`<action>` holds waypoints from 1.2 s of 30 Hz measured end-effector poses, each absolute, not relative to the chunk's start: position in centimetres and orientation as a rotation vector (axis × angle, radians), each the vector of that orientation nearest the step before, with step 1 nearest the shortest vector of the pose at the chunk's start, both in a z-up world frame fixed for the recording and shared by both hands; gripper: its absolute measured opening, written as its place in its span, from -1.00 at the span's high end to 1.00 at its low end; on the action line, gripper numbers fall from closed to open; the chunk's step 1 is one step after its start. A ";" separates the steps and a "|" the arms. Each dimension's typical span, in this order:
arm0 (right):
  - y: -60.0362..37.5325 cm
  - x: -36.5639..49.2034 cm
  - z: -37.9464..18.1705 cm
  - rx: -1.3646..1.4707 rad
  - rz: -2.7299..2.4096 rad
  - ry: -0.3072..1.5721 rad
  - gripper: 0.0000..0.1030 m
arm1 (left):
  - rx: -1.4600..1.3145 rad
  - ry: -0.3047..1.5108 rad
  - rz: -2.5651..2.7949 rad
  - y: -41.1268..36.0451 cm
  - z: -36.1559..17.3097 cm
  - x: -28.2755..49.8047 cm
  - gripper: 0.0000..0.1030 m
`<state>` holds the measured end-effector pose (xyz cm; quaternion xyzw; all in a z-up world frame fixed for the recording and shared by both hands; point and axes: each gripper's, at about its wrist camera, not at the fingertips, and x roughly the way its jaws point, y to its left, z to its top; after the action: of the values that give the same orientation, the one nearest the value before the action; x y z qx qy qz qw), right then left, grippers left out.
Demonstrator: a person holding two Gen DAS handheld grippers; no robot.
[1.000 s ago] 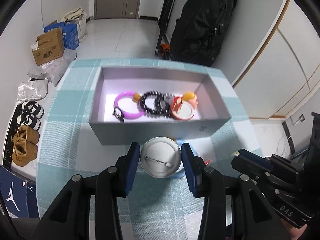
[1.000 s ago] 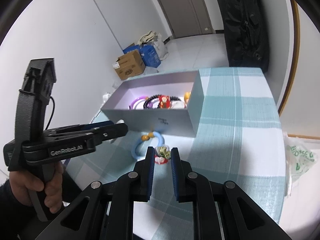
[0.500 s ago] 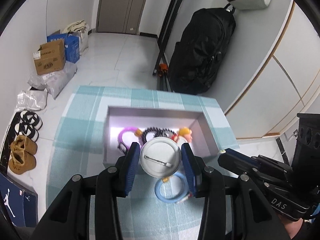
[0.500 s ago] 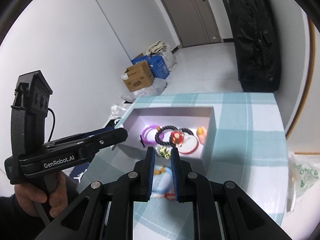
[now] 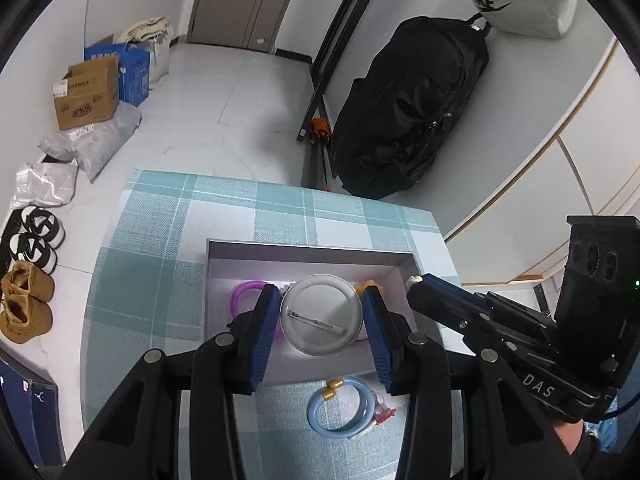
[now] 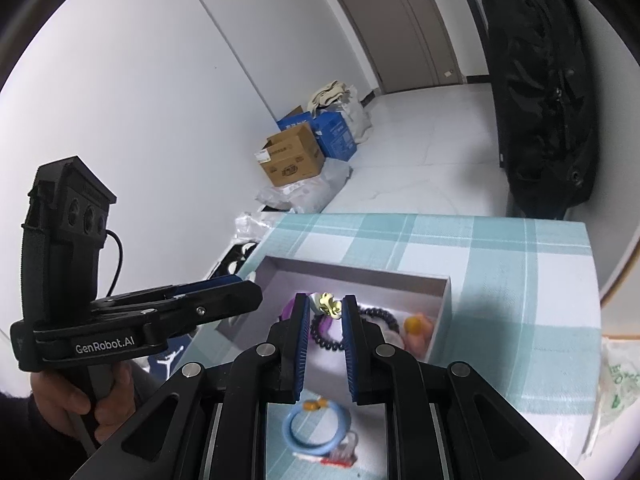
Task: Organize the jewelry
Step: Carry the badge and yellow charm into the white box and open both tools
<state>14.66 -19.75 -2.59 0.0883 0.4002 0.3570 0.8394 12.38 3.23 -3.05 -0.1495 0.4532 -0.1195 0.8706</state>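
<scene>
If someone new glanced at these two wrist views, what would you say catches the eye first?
Most striking is the round pin badge, seen from its silver back, clamped in the left gripper above the open grey box on the checked tablecloth. Next, the right gripper pinches a small pale flower-like trinket over the same box. A blue bangle lies on the cloth just outside the box's near wall.

Even, bright indoor light, strong fisheye warp, perhaps slight blur
</scene>
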 end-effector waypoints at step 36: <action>-20.6 17.2 -4.6 0.239 0.781 0.906 0.61 | -0.317 1.041 -0.209 2.5 -6.1 15.1 0.28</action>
<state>17.16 -20.61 -4.60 0.1122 0.4254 0.3666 0.8198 15.15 2.52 -6.13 -0.1506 0.4943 -0.0990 0.8504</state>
